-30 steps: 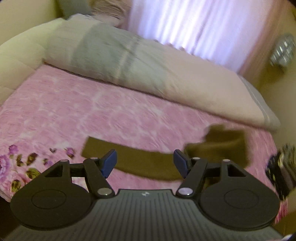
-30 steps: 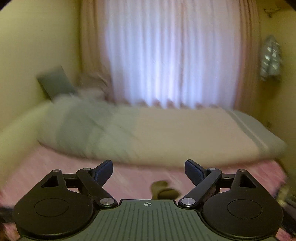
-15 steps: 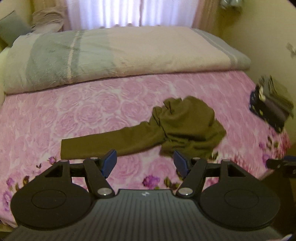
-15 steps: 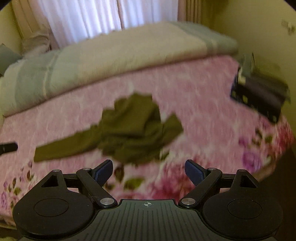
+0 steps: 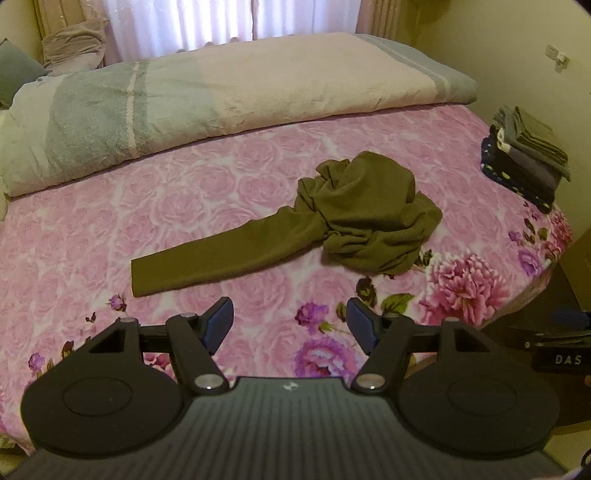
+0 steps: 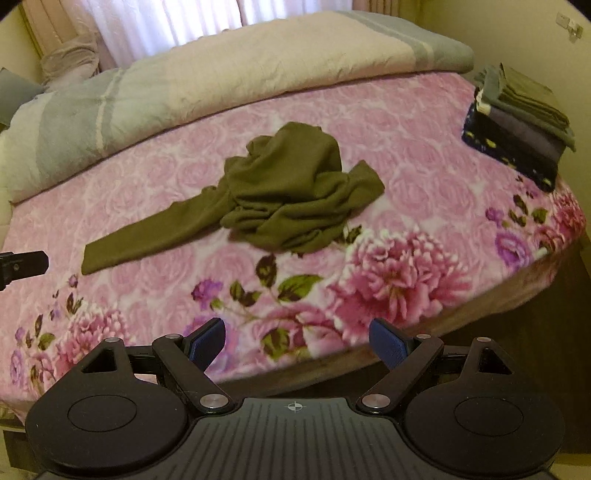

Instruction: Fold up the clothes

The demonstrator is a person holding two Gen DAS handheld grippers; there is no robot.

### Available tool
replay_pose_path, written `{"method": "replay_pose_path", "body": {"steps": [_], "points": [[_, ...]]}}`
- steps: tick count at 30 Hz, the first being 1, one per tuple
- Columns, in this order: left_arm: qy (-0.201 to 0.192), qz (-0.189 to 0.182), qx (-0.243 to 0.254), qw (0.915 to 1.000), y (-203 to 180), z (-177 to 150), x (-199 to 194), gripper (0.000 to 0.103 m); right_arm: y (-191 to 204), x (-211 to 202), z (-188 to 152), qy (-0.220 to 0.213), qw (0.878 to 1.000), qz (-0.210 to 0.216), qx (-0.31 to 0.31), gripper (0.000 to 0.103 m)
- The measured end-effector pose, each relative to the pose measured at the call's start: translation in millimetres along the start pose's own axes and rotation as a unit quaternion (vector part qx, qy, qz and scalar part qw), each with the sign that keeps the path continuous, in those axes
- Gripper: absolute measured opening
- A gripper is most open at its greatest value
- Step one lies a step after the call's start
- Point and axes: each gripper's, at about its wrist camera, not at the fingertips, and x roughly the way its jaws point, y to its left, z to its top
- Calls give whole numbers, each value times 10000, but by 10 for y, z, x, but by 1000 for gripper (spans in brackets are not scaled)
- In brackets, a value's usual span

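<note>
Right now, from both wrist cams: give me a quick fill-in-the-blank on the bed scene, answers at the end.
1. The crumpled garment on the bedspread is ____ in colour.
2. Both the left claw and the right claw are ____.
3. One long ____ of the garment lies stretched out flat.
4. The folded stack sits near the bed's ____ edge.

Answers: olive green; open; sleeve; right

Dim warm light from curtained window (image 5: 177,22); fisheye-bent edges.

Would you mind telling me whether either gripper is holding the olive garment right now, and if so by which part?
Nothing is held: the left gripper and right gripper are both open, short of the olive garment.
</note>
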Motion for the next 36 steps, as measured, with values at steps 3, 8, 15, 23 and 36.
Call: {"method": "replay_pose_path", "body": {"steps": [3, 8, 15, 23, 36], "points": [[-41, -44, 23, 10000, 25, -44, -51, 64, 76, -26, -23, -11, 10000, -3, -31, 88], [-72, -10, -54, 10000, 100, -72, -74, 64, 229, -1, 35, -41, 9997, 26, -236, 88], [-11, 39, -154, 9999, 136, -28, 27, 64, 187, 106, 154, -60, 9996, 52, -285, 88], [89, 77, -221, 9997, -26, 127, 313, 64, -60, 261, 360, -67, 9998, 19, -178, 88], [362, 507, -1116, 9918, -561, 601, 1078, 64, -1189, 812, 1334, 128, 9995, 28, -296, 88]]}}
